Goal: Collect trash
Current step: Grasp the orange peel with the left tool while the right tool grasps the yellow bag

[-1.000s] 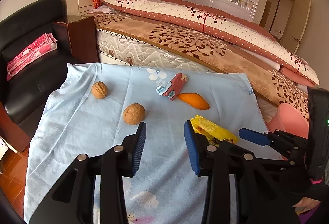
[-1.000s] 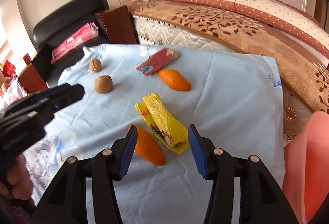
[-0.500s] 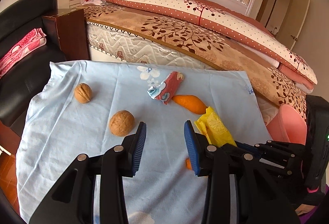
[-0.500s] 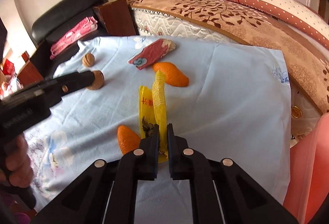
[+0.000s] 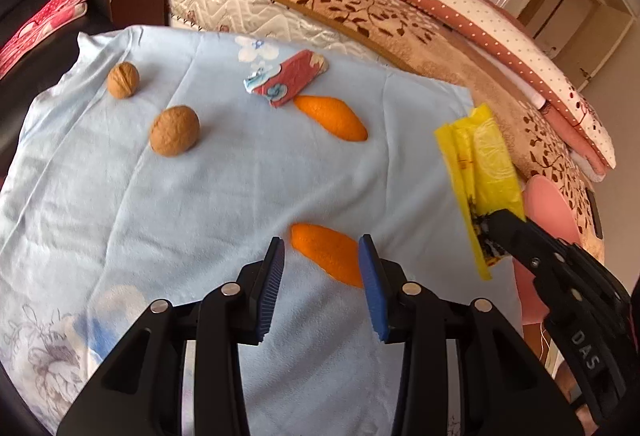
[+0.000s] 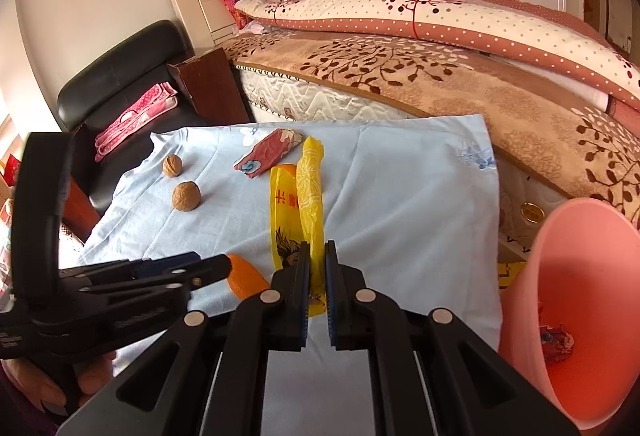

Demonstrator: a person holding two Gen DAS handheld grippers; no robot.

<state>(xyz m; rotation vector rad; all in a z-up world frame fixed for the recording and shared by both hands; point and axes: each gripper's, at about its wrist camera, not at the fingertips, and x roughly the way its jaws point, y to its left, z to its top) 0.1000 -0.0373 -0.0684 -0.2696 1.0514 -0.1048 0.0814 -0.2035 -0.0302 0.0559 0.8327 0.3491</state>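
My right gripper (image 6: 317, 256) is shut on a yellow plastic wrapper (image 6: 308, 191) and holds it lifted above the blue cloth (image 6: 400, 203); the wrapper also shows in the left wrist view (image 5: 484, 171). My left gripper (image 5: 322, 268) is open, its pads on either side of an orange peel (image 5: 326, 252) on the cloth. A second orange peel (image 5: 332, 117) and a red wrapper (image 5: 286, 81) lie farther back. A pink bin (image 6: 576, 308) with some trash inside stands at the right.
Two walnuts (image 5: 175, 130) (image 5: 123, 79) lie on the left of the cloth. A bed (image 6: 440, 47) runs along the far side. A black sofa (image 6: 120, 75) and a dark wooden nightstand (image 6: 208, 83) stand at the left.
My right gripper closed on the yellow wrapper and lifted it off the cloth toward the right. My left gripper moved forward and down to the near orange peel.
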